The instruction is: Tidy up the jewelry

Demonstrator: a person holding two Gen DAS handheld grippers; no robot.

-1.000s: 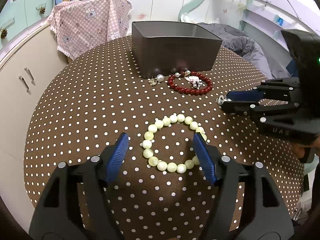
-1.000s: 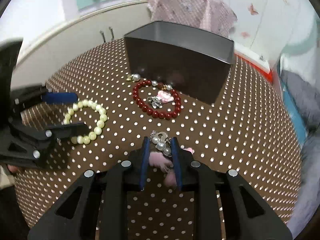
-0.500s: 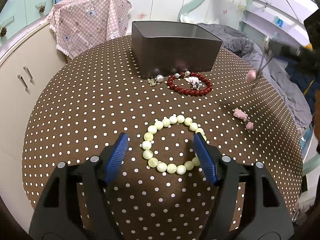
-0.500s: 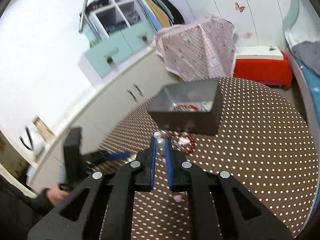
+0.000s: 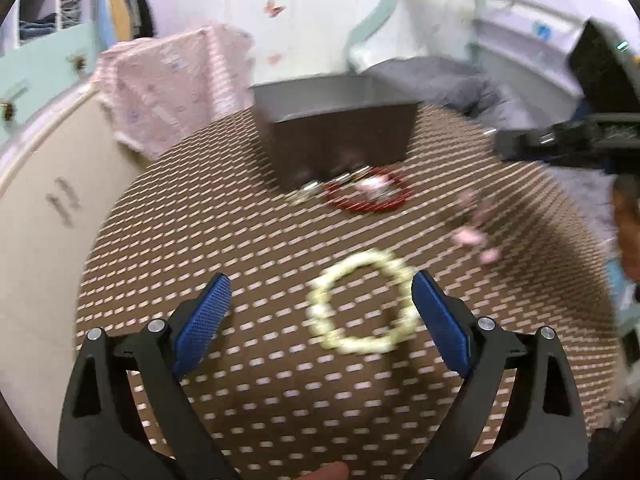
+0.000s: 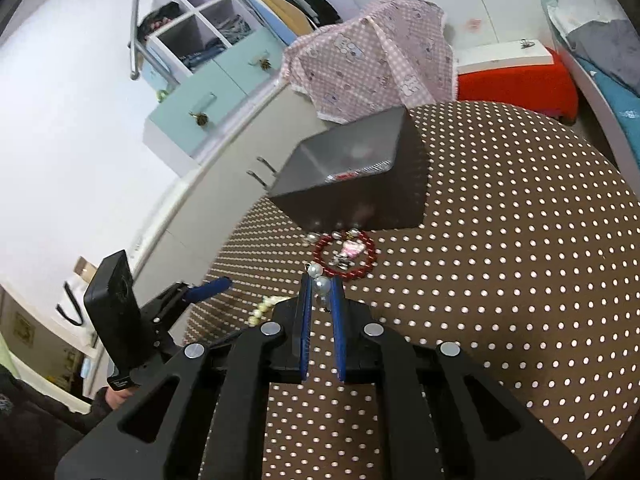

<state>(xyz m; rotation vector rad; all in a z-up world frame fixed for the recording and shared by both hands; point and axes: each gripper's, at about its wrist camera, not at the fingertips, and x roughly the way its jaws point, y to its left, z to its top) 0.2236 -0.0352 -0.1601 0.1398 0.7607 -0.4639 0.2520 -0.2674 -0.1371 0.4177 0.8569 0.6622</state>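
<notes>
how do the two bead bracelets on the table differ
The red bracelet has dark beads and lies by the grey box with small charms inside its ring; the pale yellow bracelet lies farther from the box, between the open left gripper's fingers. Both lie flat.

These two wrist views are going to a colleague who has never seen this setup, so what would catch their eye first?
Probably the right gripper, raised above the polka-dot tablecloth and shut on a small pearl earring, with the dark metal box beyond it. Next, the red bead bracelet lying just in front of that box. In the blurred left view, the open left gripper frames the pale bead bracelet on the cloth.
</notes>
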